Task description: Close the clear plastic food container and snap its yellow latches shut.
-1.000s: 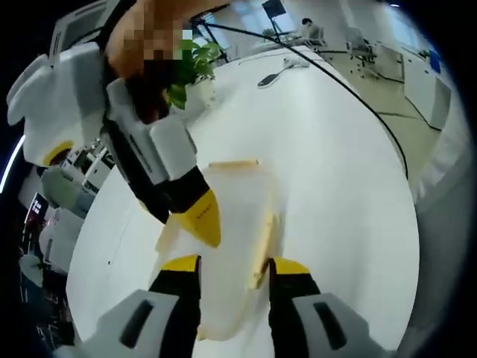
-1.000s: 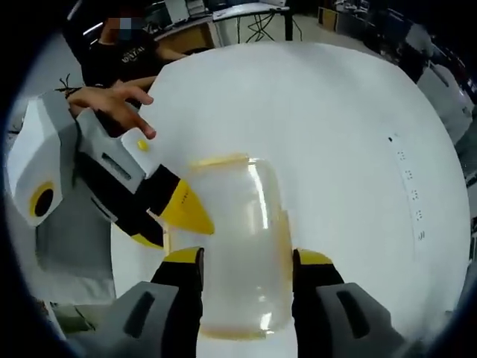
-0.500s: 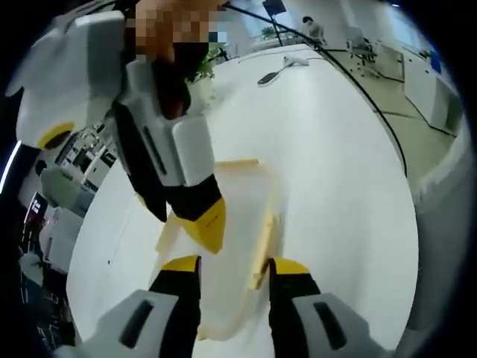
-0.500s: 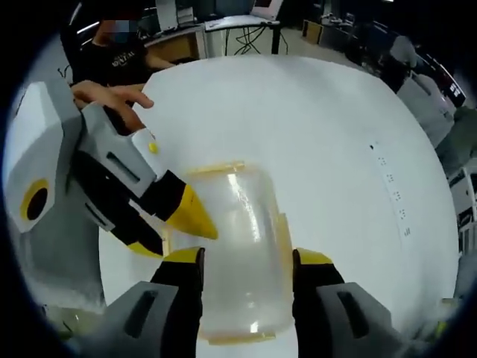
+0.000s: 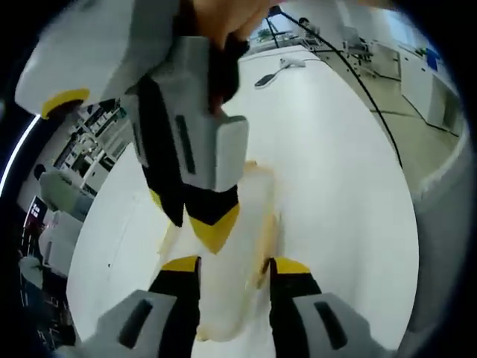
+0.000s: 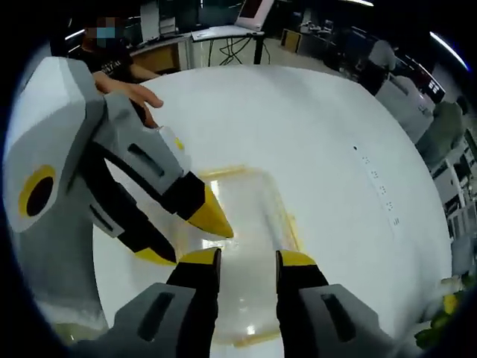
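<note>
The clear plastic container (image 6: pixel 250 201) lies on the white table (image 6: pixel 320 127), its lid on top and yellow latches along its edges (image 6: pixel 292 224). My right gripper (image 6: pixel 246 259) hovers over its near end, jaws a narrow gap apart with nothing between them. My left gripper (image 6: pixel 182 235) comes in from the left in the right gripper view, its yellow tips spread at the container's left side. In the left gripper view my left gripper (image 5: pixel 235 267) stands open astride the container (image 5: pixel 250 216), and the right gripper (image 5: pixel 215 224) points down onto the lid.
A person's hand (image 6: pixel 138 93) rests on the left gripper's body. A cable and a small device (image 5: pixel 279 71) lie at the table's far end. A power strip (image 6: pixel 376 190) sits on the table at the right. Desks and chairs surround the table.
My right gripper's jaws have drawn closer together and it has moved nearer the lid. The left gripper's jaw gap is unchanged.
</note>
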A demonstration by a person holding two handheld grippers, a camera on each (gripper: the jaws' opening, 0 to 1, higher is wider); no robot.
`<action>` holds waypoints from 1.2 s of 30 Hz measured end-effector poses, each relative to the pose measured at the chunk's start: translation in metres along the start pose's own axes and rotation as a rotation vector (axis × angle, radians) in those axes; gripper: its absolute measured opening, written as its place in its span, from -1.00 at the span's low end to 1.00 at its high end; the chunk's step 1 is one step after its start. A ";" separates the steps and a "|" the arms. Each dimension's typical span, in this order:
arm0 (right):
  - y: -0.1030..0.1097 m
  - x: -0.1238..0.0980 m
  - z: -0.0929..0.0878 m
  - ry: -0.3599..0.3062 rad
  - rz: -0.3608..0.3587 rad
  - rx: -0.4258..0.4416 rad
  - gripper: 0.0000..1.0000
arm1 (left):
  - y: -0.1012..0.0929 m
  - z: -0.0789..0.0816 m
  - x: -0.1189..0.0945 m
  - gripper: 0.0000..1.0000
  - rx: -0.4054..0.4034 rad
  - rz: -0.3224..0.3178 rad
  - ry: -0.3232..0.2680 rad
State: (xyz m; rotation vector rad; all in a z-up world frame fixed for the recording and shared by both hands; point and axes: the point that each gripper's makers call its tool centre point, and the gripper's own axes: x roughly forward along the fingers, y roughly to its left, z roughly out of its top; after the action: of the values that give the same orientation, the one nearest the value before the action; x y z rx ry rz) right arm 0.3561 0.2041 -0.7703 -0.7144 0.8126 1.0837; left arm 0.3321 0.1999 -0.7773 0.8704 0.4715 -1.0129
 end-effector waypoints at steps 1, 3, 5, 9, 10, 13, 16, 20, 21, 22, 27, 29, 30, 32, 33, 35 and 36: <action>0.004 -0.002 -0.001 0.009 0.006 0.007 -0.50 | 0.000 0.002 0.000 -0.39 -0.034 -0.009 -0.016; 0.006 -0.002 -0.001 -0.011 -0.007 0.079 -0.18 | 0.000 0.003 -0.002 -0.39 -0.105 -0.018 -0.035; 0.002 -0.009 -0.006 -0.016 -0.064 0.035 -0.09 | 0.003 0.006 -0.007 -0.39 -0.122 -0.016 -0.072; 0.004 -0.028 -0.001 -0.130 -0.101 0.078 -0.09 | 0.018 0.012 -0.025 -0.21 -0.156 0.059 -0.156; 0.002 -0.035 -0.002 -0.154 -0.123 0.088 -0.08 | 0.021 0.010 -0.028 -0.14 -0.171 0.071 -0.156; 0.000 -0.045 -0.011 -0.184 -0.172 0.099 -0.02 | 0.035 0.006 -0.042 0.22 -0.180 0.150 -0.176; -0.002 -0.054 -0.018 -0.244 -0.209 0.153 0.09 | 0.049 -0.005 -0.057 0.52 -0.248 0.245 -0.198; 0.001 -0.056 -0.031 -0.285 -0.220 0.211 0.28 | 0.048 -0.015 -0.062 0.76 -0.342 0.260 -0.239; 0.002 -0.055 -0.036 -0.284 -0.217 0.232 0.33 | 0.048 -0.021 -0.061 0.80 -0.359 0.263 -0.233; 0.003 -0.054 -0.038 -0.291 -0.211 0.249 0.40 | 0.047 -0.026 -0.059 0.85 -0.370 0.266 -0.219; 0.009 -0.044 -0.055 -0.293 -0.186 0.333 0.51 | 0.040 -0.047 -0.048 0.87 -0.437 0.246 -0.159; 0.010 -0.039 -0.061 -0.281 -0.185 0.358 0.61 | 0.038 -0.051 -0.042 0.98 -0.461 0.235 -0.156; 0.009 -0.035 -0.065 -0.271 -0.194 0.371 0.66 | 0.037 -0.052 -0.040 0.98 -0.469 0.231 -0.149; 0.007 -0.029 -0.071 -0.264 -0.209 0.395 0.75 | 0.033 -0.055 -0.033 0.98 -0.478 0.218 -0.134; 0.006 -0.026 -0.073 -0.260 -0.210 0.405 0.76 | 0.033 -0.056 -0.032 0.98 -0.476 0.218 -0.133; 0.007 -0.019 -0.077 -0.248 -0.202 0.411 0.75 | 0.032 -0.057 -0.027 0.98 -0.498 0.207 -0.126; 0.008 -0.016 -0.079 -0.245 -0.200 0.420 0.74 | 0.032 -0.057 -0.026 0.98 -0.500 0.206 -0.127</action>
State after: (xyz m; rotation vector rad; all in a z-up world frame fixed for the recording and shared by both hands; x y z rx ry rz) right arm 0.3282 0.1339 -0.7988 -0.2932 0.7098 0.7668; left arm 0.3504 0.2681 -0.7793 0.3937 0.4879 -0.7099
